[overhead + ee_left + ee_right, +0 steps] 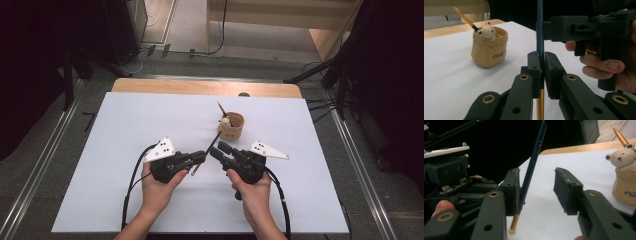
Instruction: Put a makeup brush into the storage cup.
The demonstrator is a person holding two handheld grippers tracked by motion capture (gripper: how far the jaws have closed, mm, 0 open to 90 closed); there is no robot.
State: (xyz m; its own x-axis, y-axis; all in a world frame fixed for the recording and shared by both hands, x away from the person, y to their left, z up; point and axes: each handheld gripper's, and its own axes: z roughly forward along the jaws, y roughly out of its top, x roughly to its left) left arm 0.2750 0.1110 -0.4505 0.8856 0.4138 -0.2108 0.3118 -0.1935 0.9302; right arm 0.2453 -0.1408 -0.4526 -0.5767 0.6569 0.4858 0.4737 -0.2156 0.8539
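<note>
We clamp the dark pencil (540,30) upright in our left gripper (540,72) near the bench's middle, so our right gripper (537,188) (jaws apart around it, one pad touching) can take it for the pouch holder (231,126).

Fixed overhead, looking forward and down across the whole white table (125,165) from the person's side. Mounted on the left gripper (540,72), looking close along its jaws toward the tan pot (489,47); mounted on the right gripper (537,192), equally close, angled across. Shared by both gripper views: pot and dark pencil (534,162).
</note>
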